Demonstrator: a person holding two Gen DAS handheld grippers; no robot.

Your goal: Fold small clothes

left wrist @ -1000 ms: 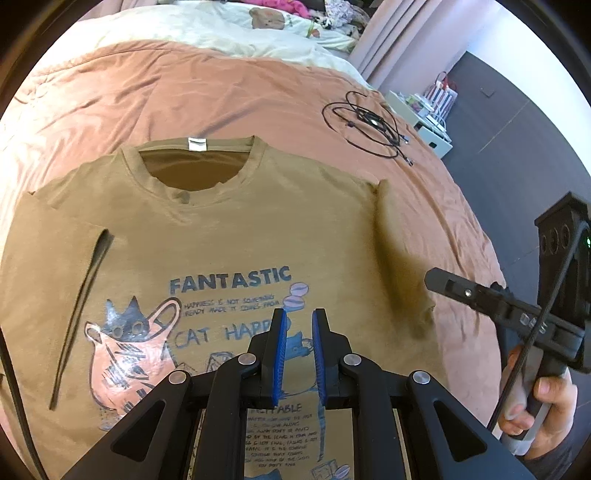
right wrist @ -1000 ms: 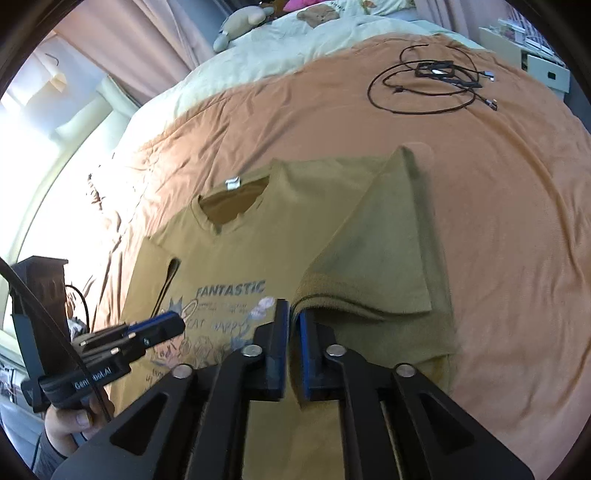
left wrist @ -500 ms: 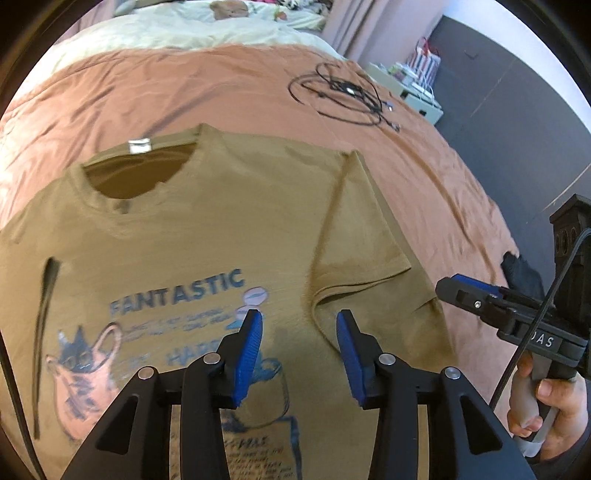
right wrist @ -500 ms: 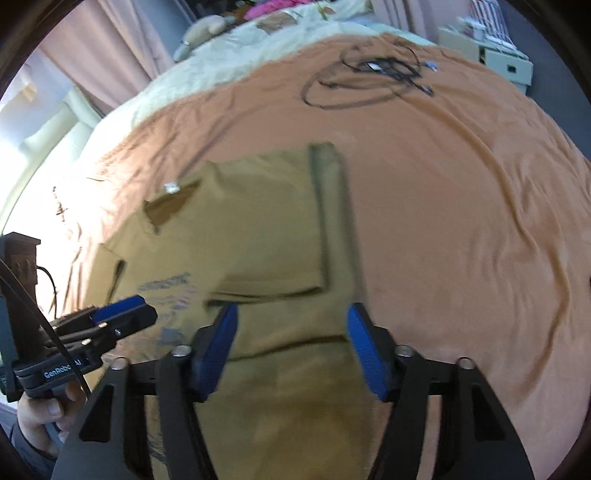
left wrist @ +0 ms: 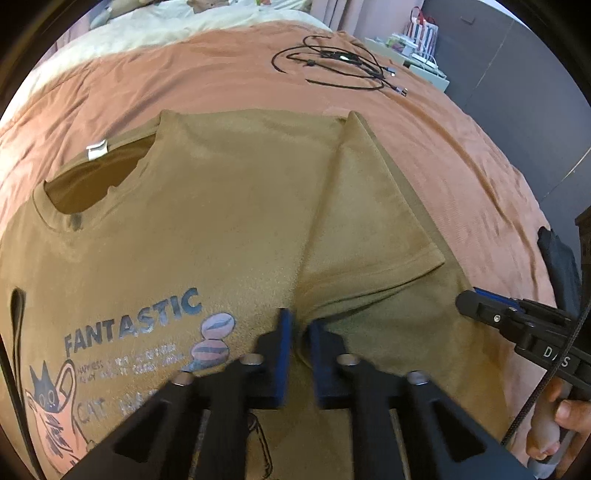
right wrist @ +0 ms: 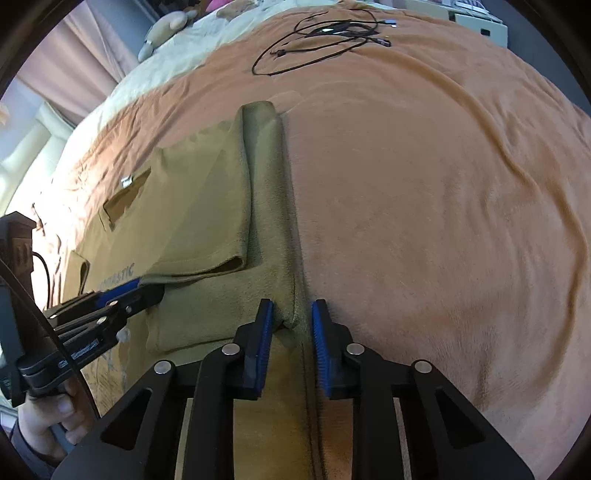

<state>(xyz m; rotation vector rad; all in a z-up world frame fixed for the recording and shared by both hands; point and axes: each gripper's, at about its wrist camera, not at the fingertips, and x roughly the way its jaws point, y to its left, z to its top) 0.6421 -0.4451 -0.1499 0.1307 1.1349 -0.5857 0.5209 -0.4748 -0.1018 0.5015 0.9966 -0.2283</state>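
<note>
An olive-brown T-shirt (left wrist: pixel 221 206) with a blue "FANTASTIC" cat print lies flat on the bed, its right sleeve (left wrist: pixel 365 236) folded inward over the body. My left gripper (left wrist: pixel 300 325) has its jaws nearly closed at the inner corner of the folded sleeve; whether it pinches cloth I cannot tell. My right gripper (right wrist: pixel 291 317) is partly open, its jaws straddling the shirt's right side edge (right wrist: pixel 284 258). Each gripper shows in the other's view: the right one (left wrist: pixel 517 325) and the left one (right wrist: pixel 110 306).
An orange-brown blanket (right wrist: pixel 424 206) covers the bed. A tangle of black cables (left wrist: pixel 340 62) lies at the far side, also in the right wrist view (right wrist: pixel 325 37). Cream bedding with soft toys (right wrist: pixel 166 33) lies beyond. White shelving (left wrist: pixel 417 40) stands past the bed's edge.
Both grippers opened half a second ago and let the sleeve drop folded. Now the left has narrowed at the sleeve corner, and the right has narrowed around the shirt's side edge.
</note>
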